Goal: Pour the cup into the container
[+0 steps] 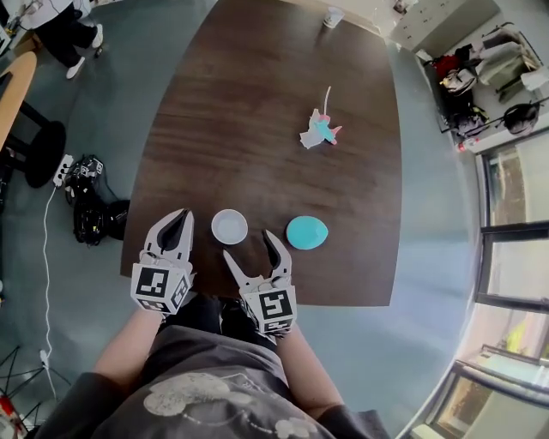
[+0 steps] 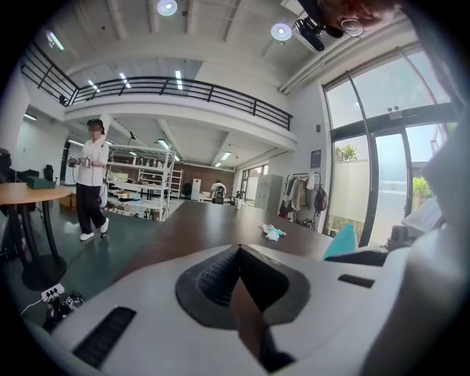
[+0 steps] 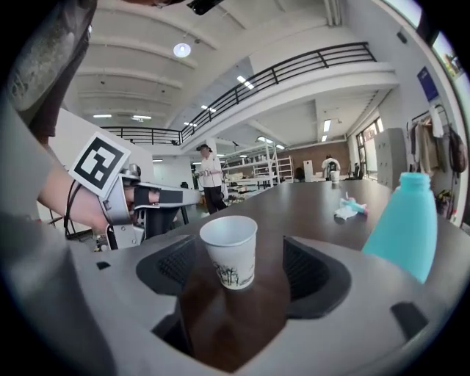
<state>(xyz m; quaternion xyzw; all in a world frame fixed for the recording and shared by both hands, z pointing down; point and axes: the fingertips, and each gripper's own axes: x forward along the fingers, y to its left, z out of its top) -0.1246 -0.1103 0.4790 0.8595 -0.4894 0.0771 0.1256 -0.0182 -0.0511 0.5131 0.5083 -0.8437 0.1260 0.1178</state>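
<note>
A white paper cup [image 1: 229,226] stands upright near the front edge of the dark brown table [image 1: 257,103]. To its right stands a teal container [image 1: 306,232]. My right gripper [image 1: 249,243] is open, and the cup [image 3: 230,250] stands just ahead of its spread jaws, clear of both pads [image 3: 176,266]. The teal container [image 3: 404,224] rises at the right of the right gripper view. My left gripper [image 1: 182,216] sits left of the cup with its jaws shut [image 2: 236,250] and nothing between them. The container [image 2: 340,241] shows at the right in the left gripper view.
A small pink and teal toy [image 1: 320,130] lies mid-table, and another cup [image 1: 333,17] stands at the far end. Cables and gear [image 1: 86,210] lie on the floor to the left. A person [image 2: 89,180] walks beyond a round table [image 2: 29,194].
</note>
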